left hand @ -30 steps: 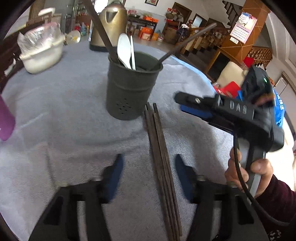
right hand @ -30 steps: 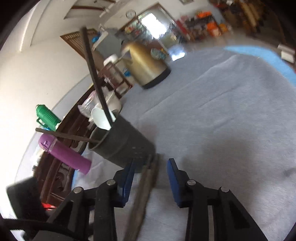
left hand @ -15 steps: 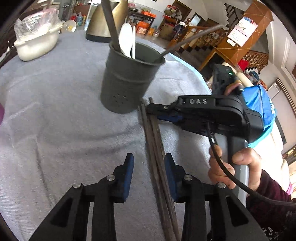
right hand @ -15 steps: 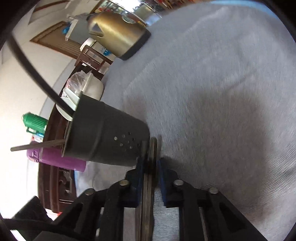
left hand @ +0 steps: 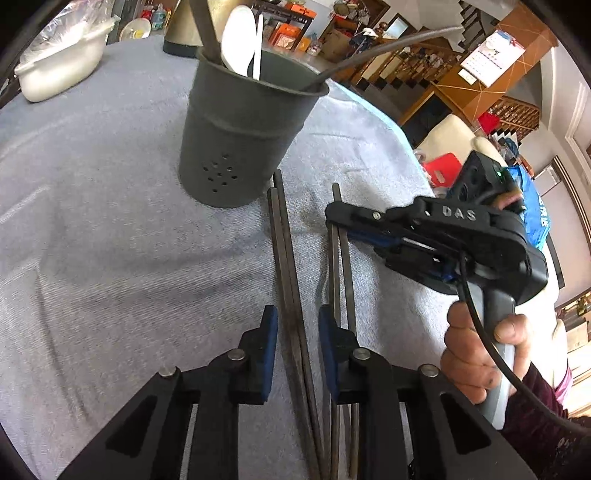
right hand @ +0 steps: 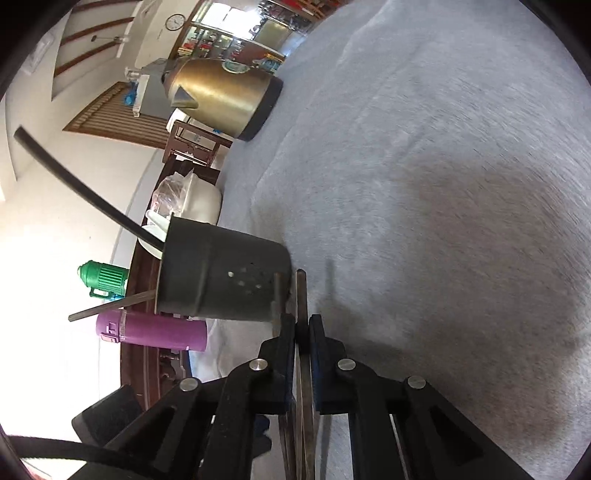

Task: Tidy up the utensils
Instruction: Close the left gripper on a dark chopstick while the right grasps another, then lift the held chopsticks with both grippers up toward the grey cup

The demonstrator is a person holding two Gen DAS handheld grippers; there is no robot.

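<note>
A grey cloth covers the table under and ahead of the grippers. Beyond its far edge, ahead and right of the left gripper, a wooden staircase climbs beside an orange pillar bearing a calendar. Left of the right gripper stands a white wall with a clock, a slatted wooden door and a dark chair. Daylight comes from a bright opening far ahead.

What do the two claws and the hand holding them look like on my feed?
Both claws are black angular plastic with blue pads and silver screws. The left claw shows only its fingers. The right claw carries raised "DAS" lettering, a green light, a grey handle and a black cable. The hand on it is bare, with a dark maroon sleeve.
</note>
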